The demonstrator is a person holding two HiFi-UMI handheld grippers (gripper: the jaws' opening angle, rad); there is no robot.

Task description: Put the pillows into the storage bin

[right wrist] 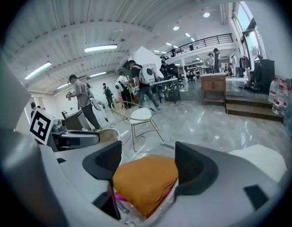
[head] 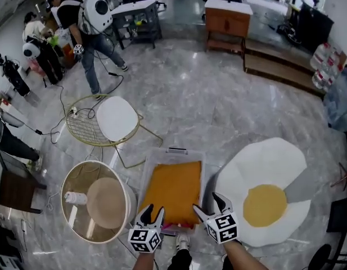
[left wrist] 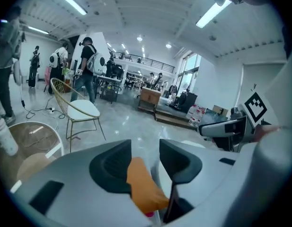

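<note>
Your left hand-held gripper [head: 152, 210] hangs over the near edge of the clear storage bin [head: 202, 167], jaws parted and holding nothing; in the left gripper view the orange seen through the gap is the pillow lying below, not touched by the pads. Your right hand-held gripper [head: 206, 202] is just beside it at the same edge, also parted and empty, with the same orange showing between its jaws from above. That orange pillow [head: 172, 189] lies flat inside the bin and fills most of it, with a strip of pink [head: 176, 226] showing under its near end. A fried-egg pillow [head: 266, 173] lies on the floor [head: 218, 94] just right of the bin
</note>
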